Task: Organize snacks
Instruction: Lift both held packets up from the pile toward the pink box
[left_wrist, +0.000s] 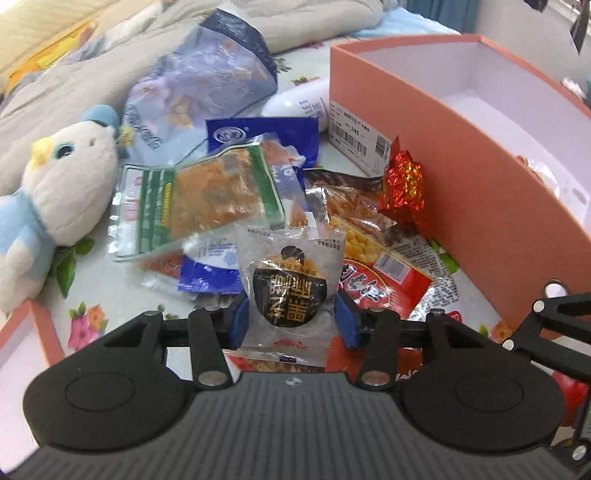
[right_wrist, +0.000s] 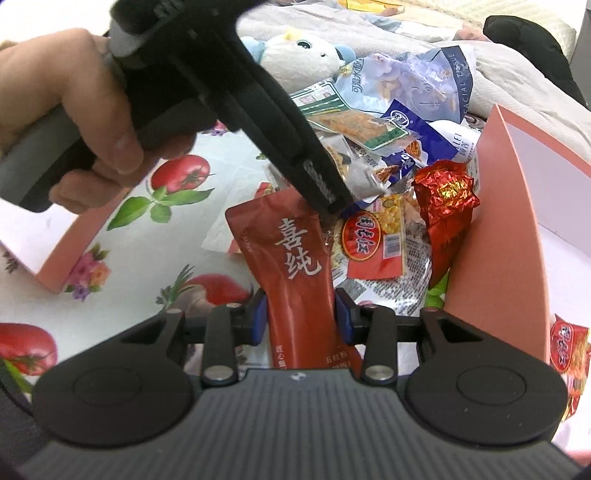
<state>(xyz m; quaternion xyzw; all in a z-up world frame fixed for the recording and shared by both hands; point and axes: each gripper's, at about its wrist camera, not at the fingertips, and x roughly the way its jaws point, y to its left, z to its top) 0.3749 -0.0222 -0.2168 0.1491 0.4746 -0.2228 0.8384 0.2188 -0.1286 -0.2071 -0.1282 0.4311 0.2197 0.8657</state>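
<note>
Red pouch (right_wrist: 295, 280) clamped in right tongs (right_wrist: 301, 321)
Left tongs (left_wrist: 293, 321) part open, straddling clear black-label packet (left_wrist: 290, 291) atop snack pile, pads not pressing; orange box (left_wrist: 461, 177) just beside pile.

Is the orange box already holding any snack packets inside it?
No, in the left wrist view the orange box shows only its bare white inside, and the snack packets lie outside it.

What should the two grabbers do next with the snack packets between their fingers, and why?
Probably the right gripper should carry its dark red pouch over the wall of the open orange box and let go. The pouch already sits between its fingers, and the box beside the pile looks mostly bare inside. The left gripper has a clear packet with a black label between its fingers, though contact is unclear.
</note>
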